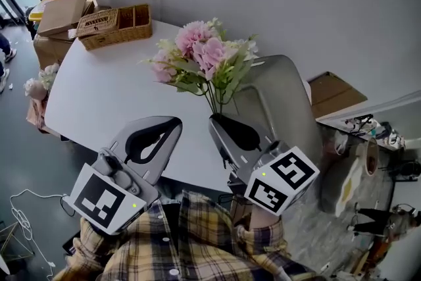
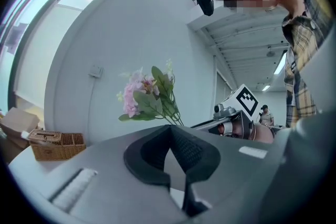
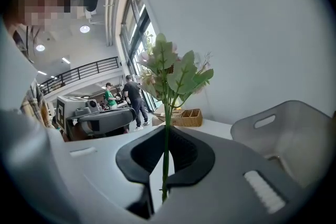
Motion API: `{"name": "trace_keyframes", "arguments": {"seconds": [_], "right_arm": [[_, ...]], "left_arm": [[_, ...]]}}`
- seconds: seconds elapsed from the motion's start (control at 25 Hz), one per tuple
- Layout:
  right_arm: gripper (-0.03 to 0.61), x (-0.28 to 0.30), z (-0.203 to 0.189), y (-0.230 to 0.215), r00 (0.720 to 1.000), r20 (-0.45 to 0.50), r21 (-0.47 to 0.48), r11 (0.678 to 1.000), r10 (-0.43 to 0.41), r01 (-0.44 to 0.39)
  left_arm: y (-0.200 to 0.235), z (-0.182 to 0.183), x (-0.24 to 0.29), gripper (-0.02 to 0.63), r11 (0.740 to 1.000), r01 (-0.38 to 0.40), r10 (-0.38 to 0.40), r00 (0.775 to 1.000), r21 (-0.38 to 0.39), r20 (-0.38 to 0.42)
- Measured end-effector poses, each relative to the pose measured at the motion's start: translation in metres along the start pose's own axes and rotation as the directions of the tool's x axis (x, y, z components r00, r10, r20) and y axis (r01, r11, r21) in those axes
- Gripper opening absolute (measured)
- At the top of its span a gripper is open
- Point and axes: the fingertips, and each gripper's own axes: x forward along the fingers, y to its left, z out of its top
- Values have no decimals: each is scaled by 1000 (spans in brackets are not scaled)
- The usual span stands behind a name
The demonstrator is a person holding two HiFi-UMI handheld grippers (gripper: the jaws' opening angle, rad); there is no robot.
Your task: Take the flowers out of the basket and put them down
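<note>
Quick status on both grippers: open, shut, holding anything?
Left gripper: shut, empty.
Right gripper: shut on the stems of the flowers, held upright over the table.

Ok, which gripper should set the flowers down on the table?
The right gripper: its jaws are clamped on the green stems of the pink flower bunch by the white table; the left gripper holds nothing.

Noting matt grey plastic shells on the left gripper (image 1: 172, 123) and right gripper (image 1: 214, 119). Black pads (image 2: 186, 152) are showing a fine dotted texture. The flowers (image 1: 200, 56) are looking artificial, cloth or plastic, I cannot tell which. The basket (image 1: 116, 26) is showing rough woven wicker. The table (image 1: 92, 95) is reading smooth, matt white.
</note>
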Motion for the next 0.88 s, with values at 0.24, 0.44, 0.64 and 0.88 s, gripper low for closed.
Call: {"name": "trace_keyframes", "arguments": {"seconds": [0.24,0.44,0.64,0.88], "right_arm": [[20,-7,1,1,1000,-27,6,1000,1,-1],[20,-4,-5,-1,999,-47,24,1000,-18,19],[21,-6,-10,-7,995,-91,21,999,-35,37],[21,30,-33,-12,986,-154,22,997,-67,71]], "left_arm": [[-18,24,-1,12,1000,-26,26,1000,-5,6],[-25,37,-1,12,1000,-16,16,1000,-2,8],[-35,53,1,12,1000,-11,11,1000,1,2],[-8,59,-8,12,1000,-17,17,1000,-5,-7]]}}
